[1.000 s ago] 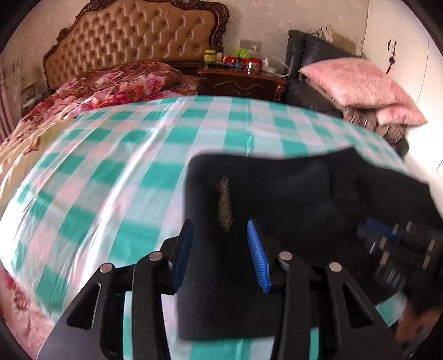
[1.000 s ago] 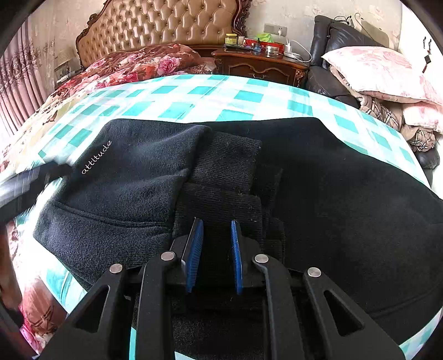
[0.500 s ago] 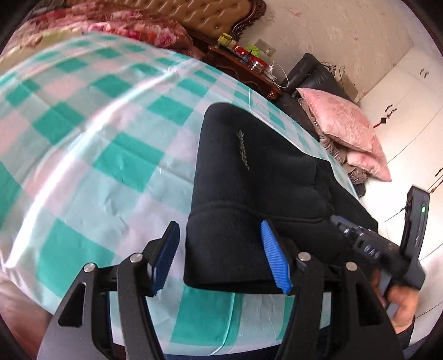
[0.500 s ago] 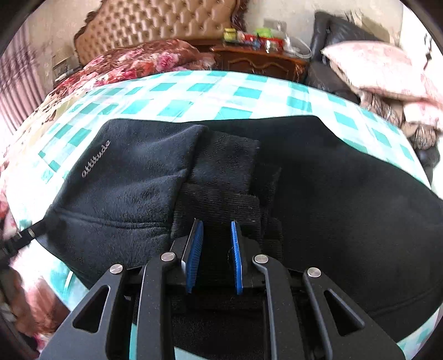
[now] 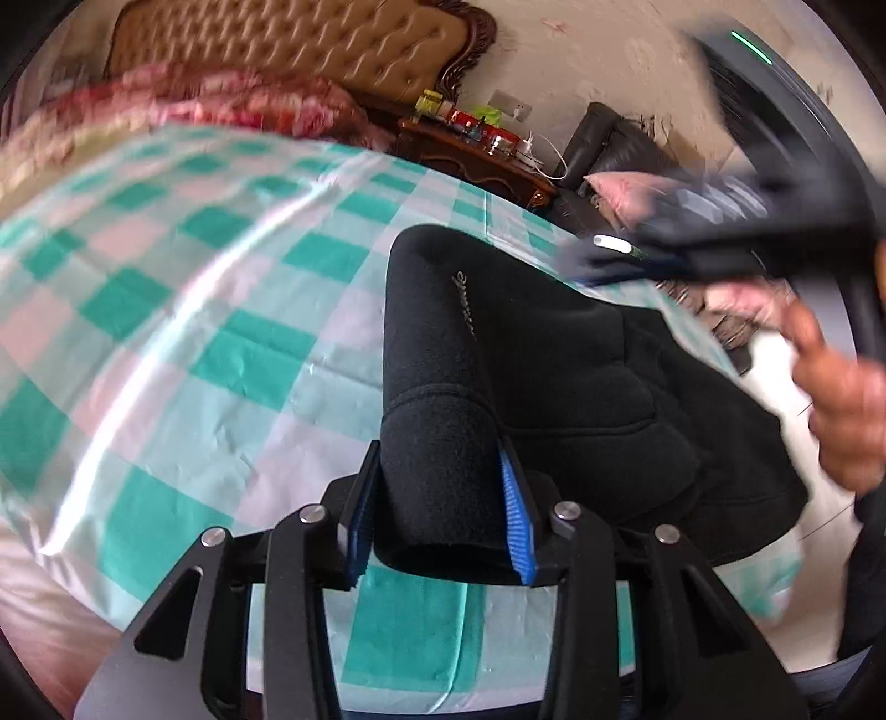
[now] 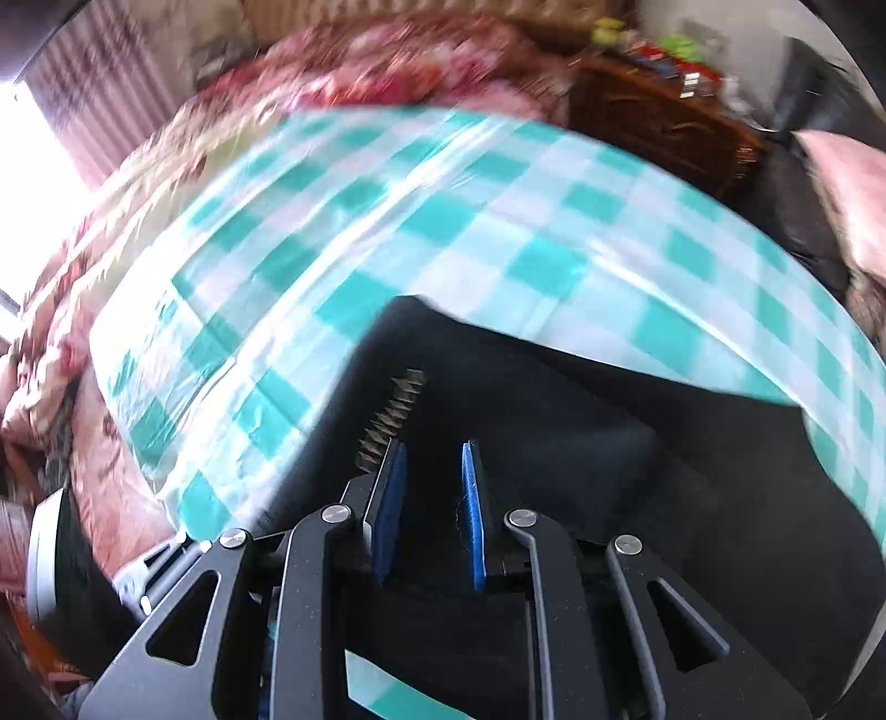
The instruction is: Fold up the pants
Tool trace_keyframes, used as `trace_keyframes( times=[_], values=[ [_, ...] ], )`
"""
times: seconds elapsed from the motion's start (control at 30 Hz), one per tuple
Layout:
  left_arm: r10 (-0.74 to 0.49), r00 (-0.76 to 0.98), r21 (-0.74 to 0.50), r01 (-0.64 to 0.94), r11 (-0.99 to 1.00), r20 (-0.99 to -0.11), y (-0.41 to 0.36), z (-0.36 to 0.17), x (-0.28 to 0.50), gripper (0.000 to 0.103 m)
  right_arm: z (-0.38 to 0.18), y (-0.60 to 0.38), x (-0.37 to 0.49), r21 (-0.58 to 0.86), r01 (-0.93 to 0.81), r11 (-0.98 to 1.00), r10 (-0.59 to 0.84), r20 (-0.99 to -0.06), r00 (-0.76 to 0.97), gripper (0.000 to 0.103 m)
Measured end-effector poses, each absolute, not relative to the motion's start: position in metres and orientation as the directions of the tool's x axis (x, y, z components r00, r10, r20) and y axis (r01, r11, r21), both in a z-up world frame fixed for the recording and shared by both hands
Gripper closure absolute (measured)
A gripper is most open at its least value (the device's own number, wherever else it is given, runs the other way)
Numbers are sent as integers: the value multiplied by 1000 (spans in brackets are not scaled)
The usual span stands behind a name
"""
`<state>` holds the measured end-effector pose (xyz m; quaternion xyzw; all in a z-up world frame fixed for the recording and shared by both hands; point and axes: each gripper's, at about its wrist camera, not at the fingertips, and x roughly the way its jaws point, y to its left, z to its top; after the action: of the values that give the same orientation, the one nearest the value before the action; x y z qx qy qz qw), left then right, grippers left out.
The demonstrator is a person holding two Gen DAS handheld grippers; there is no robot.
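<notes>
Black fleece pants (image 5: 554, 376) lie folded on a teal-checked bedsheet (image 5: 194, 310), white lettering on top. My left gripper (image 5: 437, 482) has its jaws closing, and both blue pads press a thick fold at the pants' near edge. The right gripper (image 5: 609, 257) passes blurred over the pants at the upper right, held by a hand (image 5: 841, 410). In the right wrist view the right gripper (image 6: 432, 471) is shut on dark cloth of the pants (image 6: 581, 443), beside the lettering, and the picture is blurred.
The sheet (image 6: 443, 210) spreads wide to the left and beyond the pants. A floral quilt (image 5: 221, 99) and a tufted headboard (image 5: 288, 50) are at the back. A dark nightstand (image 5: 476, 155) with small items and a pink pillow (image 5: 620, 188) stand at the right.
My left jaws widened around the pants' near edge, then closed onto it. The right gripper swung up and leftward with the cloth, so its view now blurs.
</notes>
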<state>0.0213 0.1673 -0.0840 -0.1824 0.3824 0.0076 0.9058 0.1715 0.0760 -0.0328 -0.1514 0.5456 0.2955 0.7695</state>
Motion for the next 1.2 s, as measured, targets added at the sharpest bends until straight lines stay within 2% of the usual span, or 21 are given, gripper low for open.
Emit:
trace_keyframes(
  times=[0.13,0.37,0.5,0.57,0.63,0.67,0.73,1.07,1.1,1.17,1.2],
  values=[
    [-17,711,-171,-145,975,-703,146,-71,22,66,-54,121,175,60,-669,741,221,-962,158,90],
    [70,705,-60,-158,986,-706,130,-68,25,67,-74,143,190,83,-668,739,175,-982,72,89],
    [71,708,-55,-154,987,-703,130,-67,23,67,-59,135,196,196,-652,733,274,-962,19,88],
    [89,711,-27,-151,988,-698,126,-66,24,67,-53,131,196,242,-643,727,319,-948,4,81],
    [96,715,-16,-148,989,-693,124,-66,23,67,-50,135,192,250,-649,718,332,-943,3,19],
    [96,716,-14,-147,989,-692,124,-65,23,67,-47,137,191,260,-652,712,352,-936,11,13],
    [103,720,-2,-144,990,-687,121,-63,21,67,-43,141,185,244,-672,699,360,-932,35,12],
    [128,759,46,-128,991,-639,111,-54,14,67,-65,149,189,35,-684,729,175,-975,137,14],
    [127,765,46,-126,991,-632,110,-53,13,67,-67,148,189,31,-686,727,173,-975,139,17],
    [124,784,49,-118,992,-609,108,-50,10,67,-69,147,188,15,-692,722,170,-973,155,28],
    [121,789,48,-115,992,-602,107,-49,8,68,-69,144,187,-9,-693,721,164,-969,183,40]
  ],
)
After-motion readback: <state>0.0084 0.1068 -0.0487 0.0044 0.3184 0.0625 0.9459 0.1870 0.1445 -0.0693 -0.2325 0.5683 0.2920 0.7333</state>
